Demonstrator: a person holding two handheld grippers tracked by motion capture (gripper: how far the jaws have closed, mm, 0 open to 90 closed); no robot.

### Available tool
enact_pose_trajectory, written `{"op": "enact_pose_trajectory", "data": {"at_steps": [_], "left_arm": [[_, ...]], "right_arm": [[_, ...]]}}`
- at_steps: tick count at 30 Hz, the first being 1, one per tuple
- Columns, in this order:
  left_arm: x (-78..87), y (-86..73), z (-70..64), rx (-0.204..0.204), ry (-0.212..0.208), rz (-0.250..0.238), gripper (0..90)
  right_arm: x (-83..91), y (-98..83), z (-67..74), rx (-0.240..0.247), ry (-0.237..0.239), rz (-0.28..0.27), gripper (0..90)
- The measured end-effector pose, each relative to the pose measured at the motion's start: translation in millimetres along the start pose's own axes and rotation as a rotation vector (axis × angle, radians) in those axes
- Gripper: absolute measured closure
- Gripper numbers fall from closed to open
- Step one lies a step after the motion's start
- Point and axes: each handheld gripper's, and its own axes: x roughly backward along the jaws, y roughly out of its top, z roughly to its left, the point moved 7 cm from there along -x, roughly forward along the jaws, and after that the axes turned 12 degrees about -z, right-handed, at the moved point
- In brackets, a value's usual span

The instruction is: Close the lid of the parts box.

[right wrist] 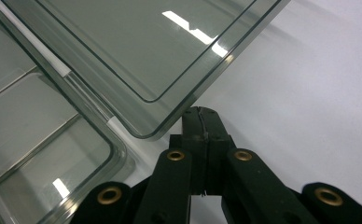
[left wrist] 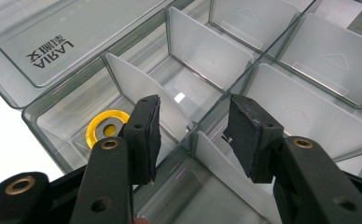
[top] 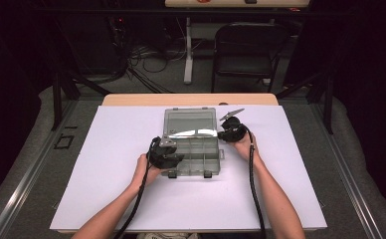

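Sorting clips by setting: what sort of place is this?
Probably a lab or recording studio: a white-covered table against dark surroundings, loose cables on the floor, and a folding chair behind.

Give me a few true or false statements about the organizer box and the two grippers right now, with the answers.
1. The box has its lid open. True.
2. A yellow ring lies in one compartment. True.
3. The left gripper is shut on the ring. False: its jaws stand apart over a divider, with nothing between them.
4. The right gripper is open wide. False: its jaws are shut, at the lid's corner.
5. The box sits on a white sheet. True.
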Motion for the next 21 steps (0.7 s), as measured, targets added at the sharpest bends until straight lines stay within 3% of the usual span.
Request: {"op": "enact_pose_trajectory", "data": {"at_steps": [21], "left_arm": [[0.1,-0.1,-0.1,-0.001,0.002,-0.001,54.8]], "right_arm": [[-2.8,3.3,-2.6,-0.005,-0.002,-0.031,90.0]]}}
